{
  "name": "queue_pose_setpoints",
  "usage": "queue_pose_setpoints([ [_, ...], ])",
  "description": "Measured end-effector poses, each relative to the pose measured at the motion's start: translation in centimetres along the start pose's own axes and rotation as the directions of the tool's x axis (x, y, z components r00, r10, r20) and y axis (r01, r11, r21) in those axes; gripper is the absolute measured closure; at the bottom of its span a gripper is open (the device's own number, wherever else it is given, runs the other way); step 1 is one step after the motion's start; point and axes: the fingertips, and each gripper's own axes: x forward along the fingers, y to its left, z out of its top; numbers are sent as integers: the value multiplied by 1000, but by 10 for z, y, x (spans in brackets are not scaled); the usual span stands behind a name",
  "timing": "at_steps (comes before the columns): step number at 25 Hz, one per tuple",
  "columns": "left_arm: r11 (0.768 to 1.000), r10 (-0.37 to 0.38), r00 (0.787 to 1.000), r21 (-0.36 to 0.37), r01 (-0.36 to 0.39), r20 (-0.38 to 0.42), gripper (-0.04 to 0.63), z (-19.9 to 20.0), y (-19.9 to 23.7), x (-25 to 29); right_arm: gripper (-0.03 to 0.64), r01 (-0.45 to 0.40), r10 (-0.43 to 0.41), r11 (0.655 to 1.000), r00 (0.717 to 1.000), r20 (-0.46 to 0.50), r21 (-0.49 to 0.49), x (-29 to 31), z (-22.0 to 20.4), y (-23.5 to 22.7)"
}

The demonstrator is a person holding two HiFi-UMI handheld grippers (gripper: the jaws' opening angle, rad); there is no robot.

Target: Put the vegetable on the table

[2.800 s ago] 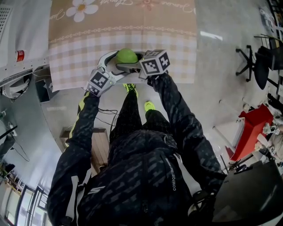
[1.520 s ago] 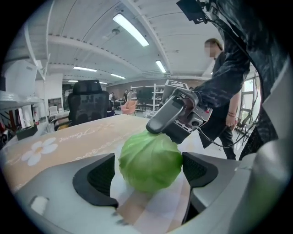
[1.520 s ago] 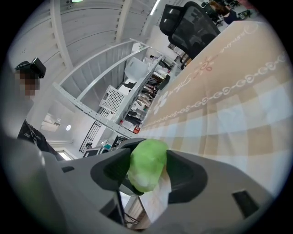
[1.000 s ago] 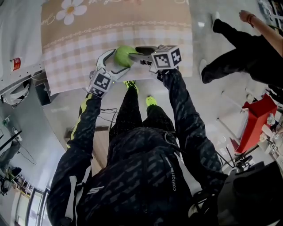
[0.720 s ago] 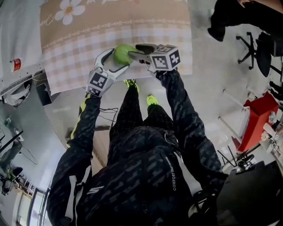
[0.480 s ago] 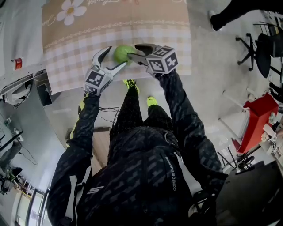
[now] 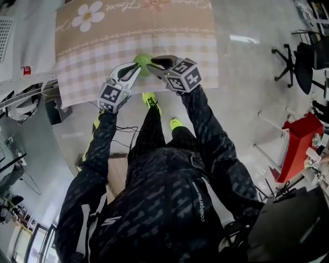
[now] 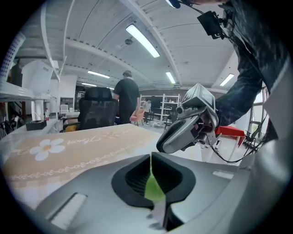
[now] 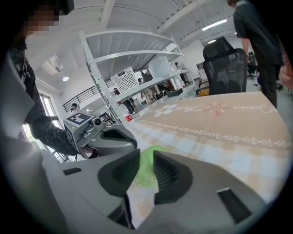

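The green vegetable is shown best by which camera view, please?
The head view: the green vegetable shows rounded on the checked tablecloth. The left gripper view gives only a thin green sliver, the right gripper view a blurred green patch.

1. One green vegetable (image 7: 143, 59), lying on the one cloth-covered worktop (image 7: 92, 51).
2. Two grippers, the left gripper (image 7: 134, 67) and the right gripper (image 7: 154, 61), each with one marker cube. Both have just been closing their jaws, with nothing clamped between them.
3. One large white daisy (image 7: 87, 15) printed on the cloth.
4. One red box (image 7: 294, 149) on the floor.
5. One office chair (image 7: 308, 59) for certain. There may be a second above it, but it is too cramped at the edge to tell.
6. One bystander (image 8: 127, 97) beyond the worktop.
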Motion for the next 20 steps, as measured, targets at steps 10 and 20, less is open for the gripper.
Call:
queue_pose_setpoints([
  [10, 999, 28, 1000, 31, -29, 11, 601, 16, -35, -15, 615, -41, 42, 996, 999, 10, -79, -24, 2, 43],
  [20, 998, 47, 997, -47, -44, 59, 603, 42, -66, -35, 617, -132, 132, 990, 991, 10, -56, -50, 3, 85],
])
